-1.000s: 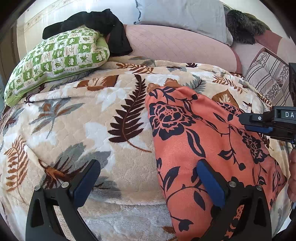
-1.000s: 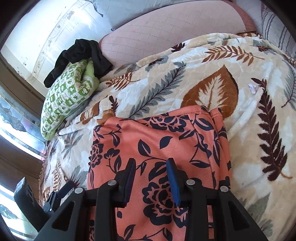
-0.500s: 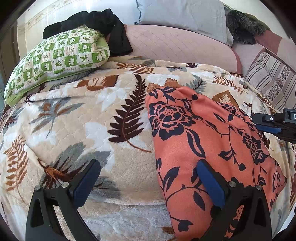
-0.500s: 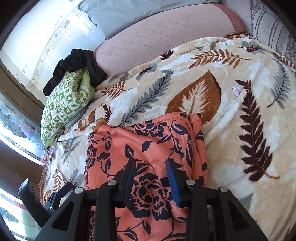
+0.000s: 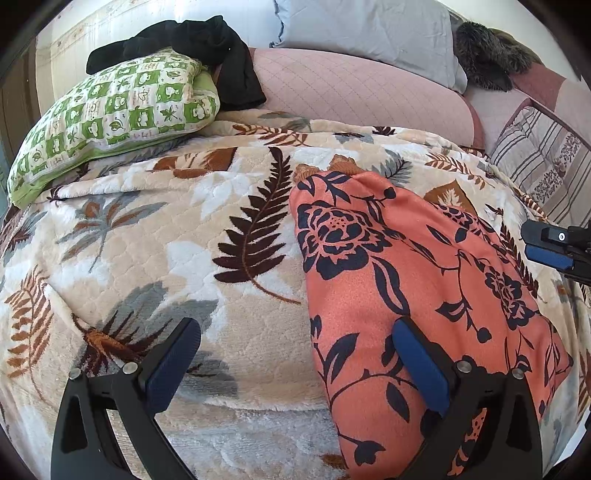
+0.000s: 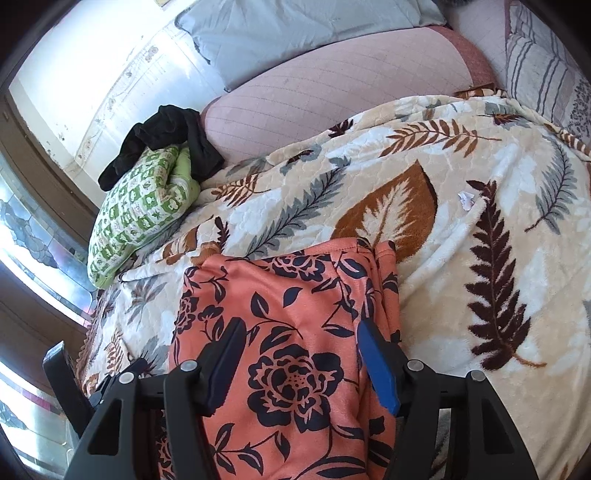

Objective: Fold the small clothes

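1. Bed with a leaf-print blanket (image 5: 229, 229), and the orange floral garment (image 6: 295, 332) lies folded on its right half.
2. Left tool (image 5: 295, 365) gapes wide, straddling the garment's left edge; right tool (image 6: 299, 362) is spread above it, holding nothing.
3. Risk: plush blanket pinched in with the cloth, dragging the fold askew.

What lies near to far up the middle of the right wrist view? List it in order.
Right gripper with jaws open → orange floral garment → leaf-print blanket → pink quilted cushion → pale blue pillow.
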`<state>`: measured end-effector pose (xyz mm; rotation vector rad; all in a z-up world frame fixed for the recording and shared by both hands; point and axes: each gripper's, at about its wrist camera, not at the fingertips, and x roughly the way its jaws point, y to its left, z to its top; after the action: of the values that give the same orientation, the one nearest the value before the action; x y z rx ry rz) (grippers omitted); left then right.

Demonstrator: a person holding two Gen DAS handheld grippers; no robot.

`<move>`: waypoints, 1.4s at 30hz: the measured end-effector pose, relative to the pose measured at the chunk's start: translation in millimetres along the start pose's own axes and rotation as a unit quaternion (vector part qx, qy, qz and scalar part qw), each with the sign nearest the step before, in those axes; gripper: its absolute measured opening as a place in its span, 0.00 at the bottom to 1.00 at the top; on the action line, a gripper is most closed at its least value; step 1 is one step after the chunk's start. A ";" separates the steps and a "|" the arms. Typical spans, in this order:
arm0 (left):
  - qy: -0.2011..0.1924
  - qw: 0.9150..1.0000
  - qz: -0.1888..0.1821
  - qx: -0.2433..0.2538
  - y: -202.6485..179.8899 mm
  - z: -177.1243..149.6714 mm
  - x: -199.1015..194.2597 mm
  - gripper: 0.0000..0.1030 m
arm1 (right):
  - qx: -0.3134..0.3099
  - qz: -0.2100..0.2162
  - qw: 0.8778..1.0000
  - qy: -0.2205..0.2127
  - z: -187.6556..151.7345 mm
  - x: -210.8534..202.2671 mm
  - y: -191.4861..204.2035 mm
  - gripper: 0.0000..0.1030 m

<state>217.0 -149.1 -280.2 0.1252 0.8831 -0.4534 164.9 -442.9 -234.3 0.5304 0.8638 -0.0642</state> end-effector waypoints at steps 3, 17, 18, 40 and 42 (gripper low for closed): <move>0.000 1.000 -0.001 -0.002 0.2 0.0 1.0 1.00 | -0.030 -0.007 0.999 0.010 -2.3 2.7 11.6 0.40; 0.002 1.000 -0.001 -0.003 0.7 -0.1 1.1 1.00 | -0.028 -0.034 0.994 0.095 -17.9 31.5 5.3 0.38; 0.002 1.000 -0.001 -0.002 0.8 0.0 1.0 1.00 | -0.026 -0.034 0.995 0.094 -17.8 28.8 5.3 0.38; 0.006 1.000 0.002 -0.002 0.1 -3.8 -6.1 1.00 | 0.008 -0.045 0.994 0.099 -67.2 -20.5 8.9 0.39; 0.009 1.000 0.001 -0.003 0.2 -2.8 -5.6 1.00 | 0.012 -0.033 0.996 0.076 -57.2 -25.8 11.9 0.39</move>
<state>212.0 -146.2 -277.7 0.1250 0.9016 -0.4474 110.6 -409.7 -240.5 0.5336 1.0314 -0.0957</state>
